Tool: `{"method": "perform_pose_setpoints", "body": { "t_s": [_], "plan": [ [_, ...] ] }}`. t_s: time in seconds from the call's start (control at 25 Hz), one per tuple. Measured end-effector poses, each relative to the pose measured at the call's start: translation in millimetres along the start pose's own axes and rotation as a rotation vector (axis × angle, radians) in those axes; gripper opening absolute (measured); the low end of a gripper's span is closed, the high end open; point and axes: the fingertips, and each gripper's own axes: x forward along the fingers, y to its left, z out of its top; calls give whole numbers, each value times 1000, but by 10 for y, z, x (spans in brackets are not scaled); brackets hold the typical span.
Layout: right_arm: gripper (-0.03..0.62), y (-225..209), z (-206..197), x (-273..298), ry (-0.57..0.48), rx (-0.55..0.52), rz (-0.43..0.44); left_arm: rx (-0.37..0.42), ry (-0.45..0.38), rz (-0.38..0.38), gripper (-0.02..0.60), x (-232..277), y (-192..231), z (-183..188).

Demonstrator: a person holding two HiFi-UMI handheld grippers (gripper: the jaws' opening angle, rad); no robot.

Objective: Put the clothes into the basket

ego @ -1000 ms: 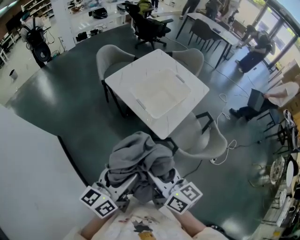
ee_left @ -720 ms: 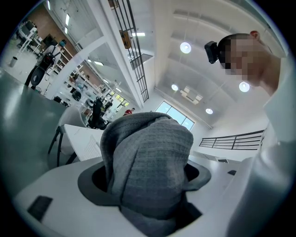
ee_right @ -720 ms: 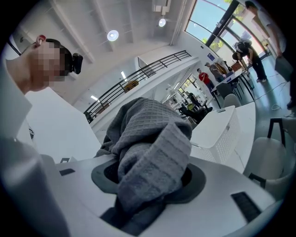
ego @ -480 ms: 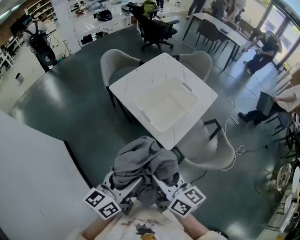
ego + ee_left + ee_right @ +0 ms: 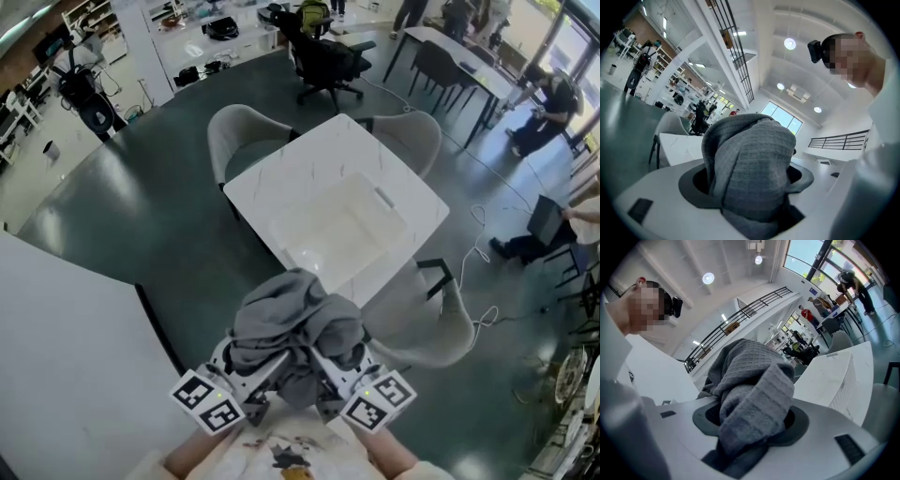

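A bundle of grey knitted cloth hangs in the air close to my body, bunched over both grippers. My left gripper is shut on the cloth's left part, which fills the space between its jaws. My right gripper is shut on the right part. The white basket sits on the white square table ahead of the bundle, and nothing shows inside it. Cloth hides the fingertips of both grippers.
Grey chairs stand around the table: one at the far left, one at the far right, one near me at the right. A white wall panel lies to my left. A cable runs across the dark floor.
The table and basket have come closer and lower in the head view. The grey bundle stays held by both grippers in the same way.
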Motion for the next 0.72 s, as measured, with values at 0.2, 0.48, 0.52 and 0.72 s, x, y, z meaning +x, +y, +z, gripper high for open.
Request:
{"method": "perform_pose_setpoints", "body": {
  "t_s": [0.2, 0.48, 0.52, 0.72],
  "plan": [
    [198, -274, 299, 184, 9, -3, 26, 5, -14, 16, 356, 399, 80, 154],
    [198, -614, 629, 294, 29, 10, 65, 1, -32, 60, 356, 838, 87, 272],
    [198, -663, 695, 313, 31, 5, 74, 2, -38, 63, 356, 913, 83, 298],
    [198, -992, 1011, 429, 37, 7, 107, 18, -48, 79, 356, 1367, 110, 393]
  ]
}}
